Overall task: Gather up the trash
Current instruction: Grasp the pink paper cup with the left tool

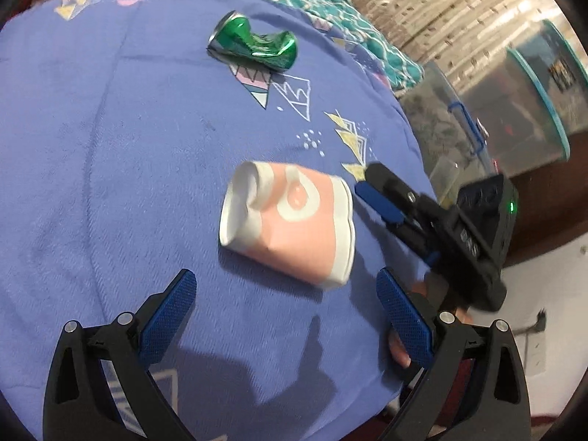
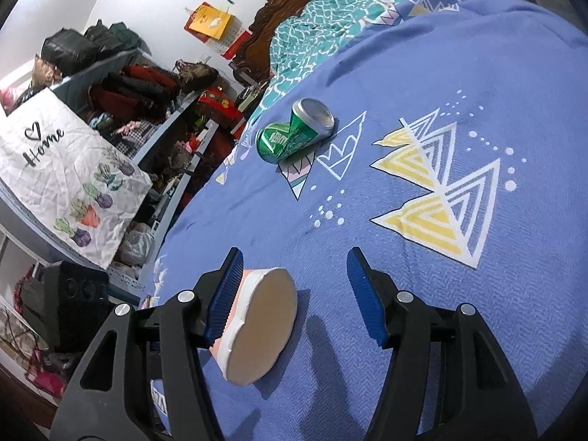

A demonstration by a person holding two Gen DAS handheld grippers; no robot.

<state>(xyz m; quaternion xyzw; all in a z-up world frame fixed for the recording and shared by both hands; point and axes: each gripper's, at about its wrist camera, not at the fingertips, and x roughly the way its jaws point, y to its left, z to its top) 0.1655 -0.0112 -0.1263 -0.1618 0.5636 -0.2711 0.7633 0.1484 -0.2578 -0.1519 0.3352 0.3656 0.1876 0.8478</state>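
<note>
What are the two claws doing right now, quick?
Left claw: open, empty.
Right claw: open, paper cup between its fingers, not squeezed.

Item count, bed surface, both wrist views.
Crushed green can [image 1: 253, 45]: 1, at 12 o'clock on the blue bedspread [image 1: 110, 147]. Crumpled pink-and-white paper cup [image 1: 290, 220]: 1, lying on its side at centre. Trash pieces total: 2. Tools: 2, the left tool [image 1: 284, 316] at 6 o'clock and the right tool [image 1: 371, 198] at 3 o'clock. Clear storage bins [image 1: 540, 110] off the bed at 2 o'clock: 2.
</note>
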